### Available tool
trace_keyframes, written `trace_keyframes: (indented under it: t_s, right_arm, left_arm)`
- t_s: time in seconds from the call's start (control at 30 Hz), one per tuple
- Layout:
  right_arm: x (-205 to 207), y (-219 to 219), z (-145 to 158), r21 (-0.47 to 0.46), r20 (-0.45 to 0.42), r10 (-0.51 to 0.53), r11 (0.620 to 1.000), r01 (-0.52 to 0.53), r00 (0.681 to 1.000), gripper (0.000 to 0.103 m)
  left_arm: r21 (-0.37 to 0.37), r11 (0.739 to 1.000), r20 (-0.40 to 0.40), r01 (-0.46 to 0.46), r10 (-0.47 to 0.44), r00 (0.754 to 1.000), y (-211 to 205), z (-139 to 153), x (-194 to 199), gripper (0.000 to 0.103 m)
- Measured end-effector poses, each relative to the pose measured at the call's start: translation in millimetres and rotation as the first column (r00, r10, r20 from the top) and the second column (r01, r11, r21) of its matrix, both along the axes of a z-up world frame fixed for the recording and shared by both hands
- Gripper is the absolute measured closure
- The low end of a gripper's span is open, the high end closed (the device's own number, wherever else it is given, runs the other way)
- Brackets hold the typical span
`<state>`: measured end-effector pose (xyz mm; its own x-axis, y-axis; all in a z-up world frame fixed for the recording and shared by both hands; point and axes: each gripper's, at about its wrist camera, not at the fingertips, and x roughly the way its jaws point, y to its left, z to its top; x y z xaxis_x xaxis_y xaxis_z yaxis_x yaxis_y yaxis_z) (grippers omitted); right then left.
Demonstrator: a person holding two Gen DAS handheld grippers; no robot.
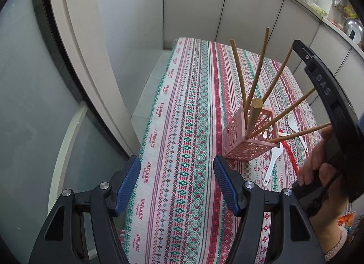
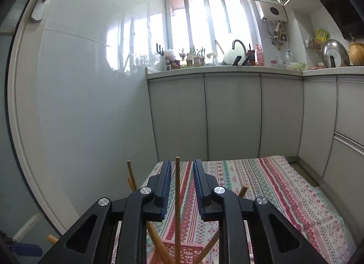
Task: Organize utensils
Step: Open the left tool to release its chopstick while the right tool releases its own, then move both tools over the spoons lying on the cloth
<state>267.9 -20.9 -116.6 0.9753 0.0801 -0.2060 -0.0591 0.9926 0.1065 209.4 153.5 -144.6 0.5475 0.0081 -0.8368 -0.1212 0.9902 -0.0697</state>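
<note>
The left wrist view looks steeply down from above the near edge of the patterned tablecloth [image 1: 182,109], toward the wall corner; the pink lattice basket [image 1: 248,136] of wooden chopsticks [image 1: 257,77] stands right of and beyond the right finger. The right wrist view sits low and close, directly over that basket [image 2: 182,252], facing level toward the grey cabinets [image 2: 232,116] and window [image 2: 204,20], one chopstick [image 2: 177,200] rising between its fingers. Both views share tablecloth [image 2: 284,184], basket, chopsticks and cabinets [image 1: 248,6].
</note>
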Motion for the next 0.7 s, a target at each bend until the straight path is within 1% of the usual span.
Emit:
trace_keyframes:
  t_s: [0.17,0.2,0.23,0.3,0.4,0.47,0.53,0.57,0.63,0.7]
  right_arm:
    - [-25,-16,21,0.021,-0.039,0.028,0.999,-0.027,0.999,0.081]
    - [-29,-21,27,0.027,-0.05,0.031,0.999,-0.03,0.998,0.078]
    - [-36,-28,34,0.035,-0.071,0.038,0.999,-0.035,0.997,0.071]
    - [-47,-38,42,0.048,-0.103,0.044,0.998,-0.039,0.994,0.062]
    - [-65,-64,50,0.062,-0.17,0.032,0.998,-0.022,0.985,0.06]
    - [-77,-85,53,0.084,-0.217,0.025,0.996,-0.007,0.976,0.057]
    - [-88,-106,54,0.102,-0.257,0.011,0.995,0.016,0.966,0.05]
    - [-93,-114,54,0.109,-0.271,0.007,0.994,0.023,0.963,0.05]
    - [-102,-133,52,0.114,-0.315,-0.004,0.993,0.042,0.949,0.044]
    - [-108,-149,50,0.127,-0.35,-0.009,0.99,0.057,0.937,0.04]
  left_arm:
    - [-0.003,1.0,0.007,0.016,-0.016,1.0,-5,3,-4,0.034]
    - [-0.005,1.0,0.007,0.02,-0.02,1.0,-6,3,-5,0.034]
    - [-0.006,1.0,0.006,0.026,-0.026,1.0,-8,4,-6,0.034]
    - [-0.008,0.999,0.007,0.037,-0.037,0.999,-12,6,-9,0.034]
    - [-0.01,0.999,0.007,0.053,-0.053,0.999,-19,8,-13,0.034]
    - [-0.02,0.997,0.003,0.068,-0.068,0.998,-25,10,-16,0.034]
    - [-0.03,0.996,0.0,0.08,-0.08,0.997,-32,11,-19,0.034]
    - [-0.031,0.996,-0.001,0.086,-0.086,0.996,-36,11,-21,0.034]
    - [-0.029,0.994,-0.005,0.103,-0.103,0.995,-45,12,-23,0.034]
    - [-0.017,0.992,-0.015,0.123,-0.124,0.992,-56,11,-26,0.034]
